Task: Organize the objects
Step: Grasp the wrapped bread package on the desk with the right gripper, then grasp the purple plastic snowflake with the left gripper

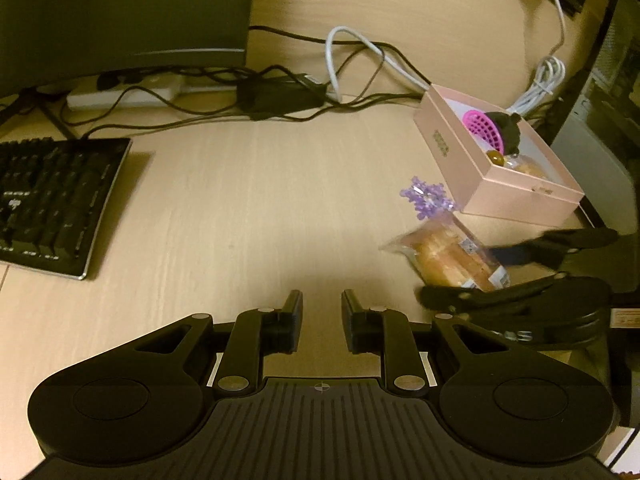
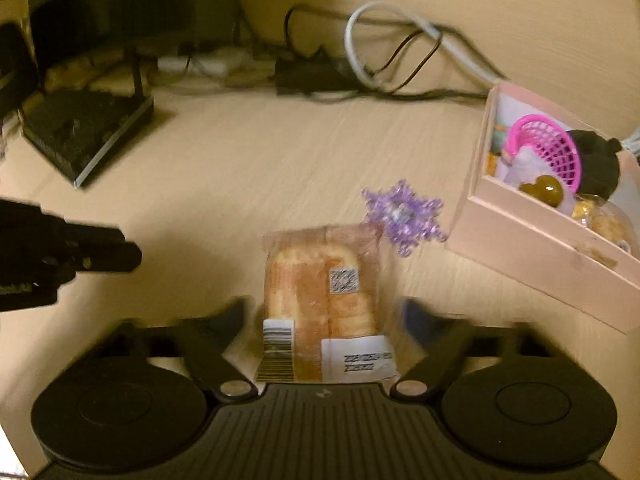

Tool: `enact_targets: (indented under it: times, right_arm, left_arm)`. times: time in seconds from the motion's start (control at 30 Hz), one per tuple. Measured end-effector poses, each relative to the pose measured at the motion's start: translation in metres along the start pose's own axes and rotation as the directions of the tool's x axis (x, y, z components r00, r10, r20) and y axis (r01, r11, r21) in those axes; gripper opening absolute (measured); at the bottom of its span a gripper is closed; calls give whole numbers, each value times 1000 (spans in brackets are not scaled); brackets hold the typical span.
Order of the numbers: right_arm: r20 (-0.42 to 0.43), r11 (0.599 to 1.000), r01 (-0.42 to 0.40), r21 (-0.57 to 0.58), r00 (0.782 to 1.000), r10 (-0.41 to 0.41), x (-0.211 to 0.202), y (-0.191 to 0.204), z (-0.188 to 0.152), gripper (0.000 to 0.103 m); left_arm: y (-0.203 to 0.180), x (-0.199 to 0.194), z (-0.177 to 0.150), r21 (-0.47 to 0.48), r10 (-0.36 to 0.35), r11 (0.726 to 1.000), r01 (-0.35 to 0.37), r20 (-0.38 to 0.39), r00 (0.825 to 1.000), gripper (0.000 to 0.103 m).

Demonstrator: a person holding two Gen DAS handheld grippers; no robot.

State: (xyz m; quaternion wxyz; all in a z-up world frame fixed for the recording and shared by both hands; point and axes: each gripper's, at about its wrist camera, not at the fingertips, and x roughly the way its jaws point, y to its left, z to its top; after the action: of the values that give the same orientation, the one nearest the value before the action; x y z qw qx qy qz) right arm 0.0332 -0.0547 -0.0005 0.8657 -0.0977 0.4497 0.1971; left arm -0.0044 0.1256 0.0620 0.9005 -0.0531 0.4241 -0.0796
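A wrapped bread pack [image 2: 320,300] lies on the desk between the wide-spread fingers of my right gripper [image 2: 324,312]; the fingers stand on both sides of it, apart from it. It also shows in the left wrist view [image 1: 452,258]. A purple snowflake ornament [image 2: 402,216] lies just beyond it, next to an open pink box [image 2: 532,256] that holds a pink basket [image 2: 548,148], a dark toy and snacks. My left gripper [image 1: 322,312] is open and empty over bare desk to the left.
A black keyboard [image 1: 52,204] lies at the left. A monitor [image 1: 120,16], a power strip and tangled cables [image 1: 280,92] run along the back. A dark computer case [image 1: 608,100] stands at the right edge.
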Motion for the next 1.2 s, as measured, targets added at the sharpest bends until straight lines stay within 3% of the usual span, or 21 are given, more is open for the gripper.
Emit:
enact_targets:
  times: [0.17,0.4,0.67,0.77,0.87,0.93,0.97,1.07,1.2]
  right_arm:
    - [41,999,22,34,999,-24,-25,-21,-13,53]
    - [22,969,172,179,984,-178,-47,-82,-48,53]
    - [-14,930,222,292,974,-228,-55,-124,-81,53]
    - [-7,928,216,302,975,-224,-57,-128,-84,53]
    - [1,930,204,307,977,-214,-58,-130,-87,54]
    - [7,931,200,305,977,-212,-58,-130,-88,54]
    - [9,932,198,303,977,-211,-59,-129,-89,54]
    - [13,933,196,303,978,-210,-61,-131,-92,54]
    - [17,932,197,304,977,-212,-65,-132,-97,55]
  left_arm:
    - [-13,13,-1,64,-37,997,39,-32,999,23]
    - [-43,43,-2,171,-97,979,112,-96,991,23]
    - [-88,54,-5,362,-142,913,185,-143,980,25]
    - [-100,56,-5,387,-165,895,221,-171,971,44]
    - [-112,62,-3,393,-190,882,259,-206,960,67]
    - [-120,66,-3,396,-200,874,280,-230,952,88]
    - [-124,67,-3,396,-206,871,290,-242,948,93]
    - [-128,72,-1,379,-211,880,285,-224,951,95]
    - [-112,72,24,317,-179,928,196,-82,980,88]
